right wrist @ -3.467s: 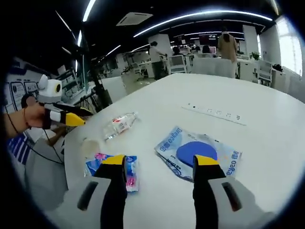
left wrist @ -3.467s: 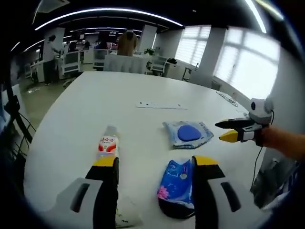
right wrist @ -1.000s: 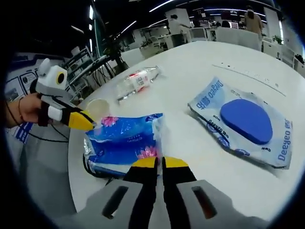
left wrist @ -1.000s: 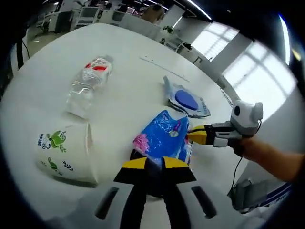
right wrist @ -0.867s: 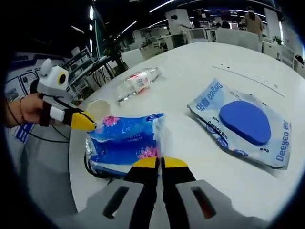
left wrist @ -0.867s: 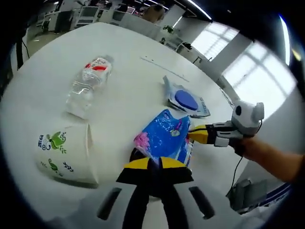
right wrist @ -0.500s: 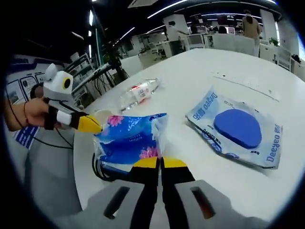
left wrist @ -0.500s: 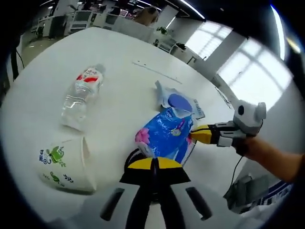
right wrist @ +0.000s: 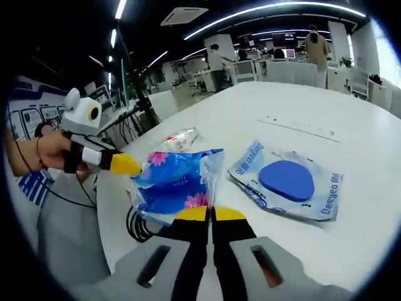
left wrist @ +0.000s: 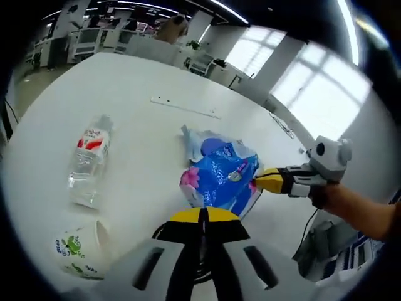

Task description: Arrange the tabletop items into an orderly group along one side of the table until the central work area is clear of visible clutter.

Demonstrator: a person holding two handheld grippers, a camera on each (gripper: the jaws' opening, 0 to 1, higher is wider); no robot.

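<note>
A blue tissue pack (left wrist: 219,182) with pink flowers hangs above the white table (left wrist: 138,125), held at both ends. My left gripper (left wrist: 202,216) is shut on its near edge. My right gripper (left wrist: 270,182) comes in from the right, shut on the far edge. In the right gripper view the same pack (right wrist: 175,182) sits between my right gripper (right wrist: 210,216) and my left gripper (right wrist: 124,165). A clear water bottle (left wrist: 88,160) lies on its side at the left. A paper cup (left wrist: 78,248) lies tipped over near the table edge. A packet with a blue disc (right wrist: 285,182) lies flat.
A coil of black cable (right wrist: 138,226) lies under the lifted pack near the table edge. A white power strip (left wrist: 185,106) is set into the table farther back. Office desks, chairs and people stand beyond the table. A person's hand (right wrist: 47,153) holds the left gripper.
Both grippers, open 3.5 s ago, have shut on the tissue pack and lifted it off the table. Both views have risen with it.
</note>
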